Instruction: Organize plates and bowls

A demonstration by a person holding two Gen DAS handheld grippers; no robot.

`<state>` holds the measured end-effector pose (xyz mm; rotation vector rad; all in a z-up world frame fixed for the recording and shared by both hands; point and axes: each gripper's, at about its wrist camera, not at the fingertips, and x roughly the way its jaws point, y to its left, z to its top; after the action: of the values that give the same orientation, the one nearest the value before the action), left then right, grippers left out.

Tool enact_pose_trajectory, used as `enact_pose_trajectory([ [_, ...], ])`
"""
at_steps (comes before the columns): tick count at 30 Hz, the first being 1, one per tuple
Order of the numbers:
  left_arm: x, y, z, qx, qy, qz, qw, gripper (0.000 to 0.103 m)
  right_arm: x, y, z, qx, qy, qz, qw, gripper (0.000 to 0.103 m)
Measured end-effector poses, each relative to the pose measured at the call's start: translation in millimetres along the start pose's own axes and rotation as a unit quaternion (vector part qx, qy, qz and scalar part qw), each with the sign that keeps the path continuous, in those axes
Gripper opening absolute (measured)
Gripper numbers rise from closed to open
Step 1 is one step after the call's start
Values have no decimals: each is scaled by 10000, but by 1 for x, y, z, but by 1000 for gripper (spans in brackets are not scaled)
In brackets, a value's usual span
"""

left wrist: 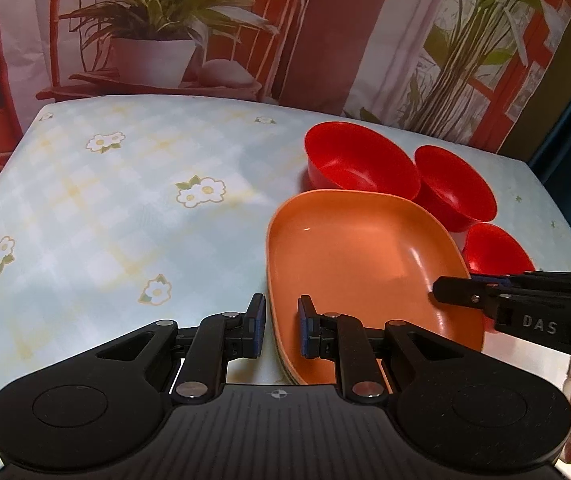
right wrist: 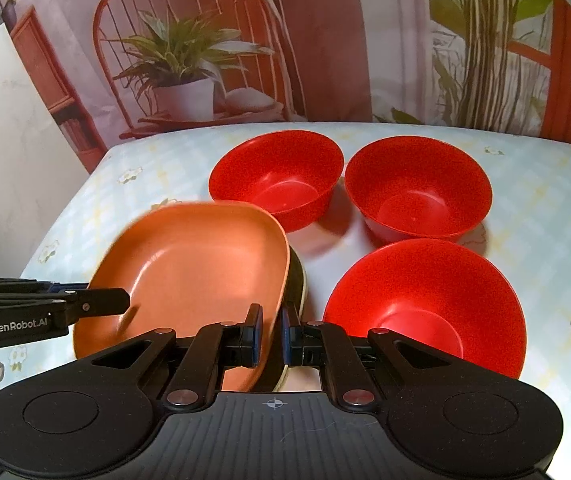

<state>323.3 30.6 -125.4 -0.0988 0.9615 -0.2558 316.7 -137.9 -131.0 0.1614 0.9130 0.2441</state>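
Observation:
An orange squarish plate [left wrist: 365, 256] [right wrist: 193, 264] lies on top of a stack of other plates whose dark and cream edges [right wrist: 299, 280] show beneath it. My left gripper [left wrist: 281, 326] straddles the plate's left rim with a gap between its pads, not clamped. My right gripper [right wrist: 271, 334] is shut on the plate's right rim; it also shows in the left wrist view [left wrist: 457, 292]. Three red bowls stand beside the stack: far left [right wrist: 277, 172], far right [right wrist: 417, 184], near [right wrist: 425, 300].
The table has a pale checked cloth with flowers [left wrist: 125, 208]. A printed backdrop with plants and a red chair [left wrist: 157, 40] hangs behind its far edge. A white wall [right wrist: 13, 140] lies to the left.

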Motion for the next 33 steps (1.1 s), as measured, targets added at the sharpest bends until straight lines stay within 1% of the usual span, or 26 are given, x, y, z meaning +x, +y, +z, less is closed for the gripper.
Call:
enact_pose_trajectory([
  [6,-2,5,0,-18,-48,11,10000,18,-4,3,-1,-112,-82,-68,9999,10],
  [8,-2,6,0,-18,-59,21,10000,18,-8,5,-1,-207,-146,-140,9996,19],
  [9,-2,6,-1,-15,-59,31,10000,18,-10,5,-1,-224,-174,-150,9995,20],
  [13,-2,7,-2,-64,-70,28,10000,19,-14,0,-1,-208,-189,-169,9995,21],
  [15,-2,6,-1,-46,-79,40,10000,19,-16,-1,-1,-217,-208,-200,9993,17],
  [17,-2,6,-2,-53,-76,-2,10000,19,-19,-1,-2,-280,-259,-249,9990,9],
  [20,-2,6,-2,-51,-75,-42,9999,18,-22,3,-4,-430,-300,-249,9983,5],
  [23,-1,6,-3,-68,-83,-65,9999,18,-19,6,-6,-545,-285,-312,9976,4],
  [28,-1,5,-4,-61,-69,-66,9999,18,-14,2,-10,-477,-213,-290,9982,4],
  [33,-1,9,-5,-154,-52,-35,9999,18,-12,2,-10,-466,-196,-293,9983,4],
])
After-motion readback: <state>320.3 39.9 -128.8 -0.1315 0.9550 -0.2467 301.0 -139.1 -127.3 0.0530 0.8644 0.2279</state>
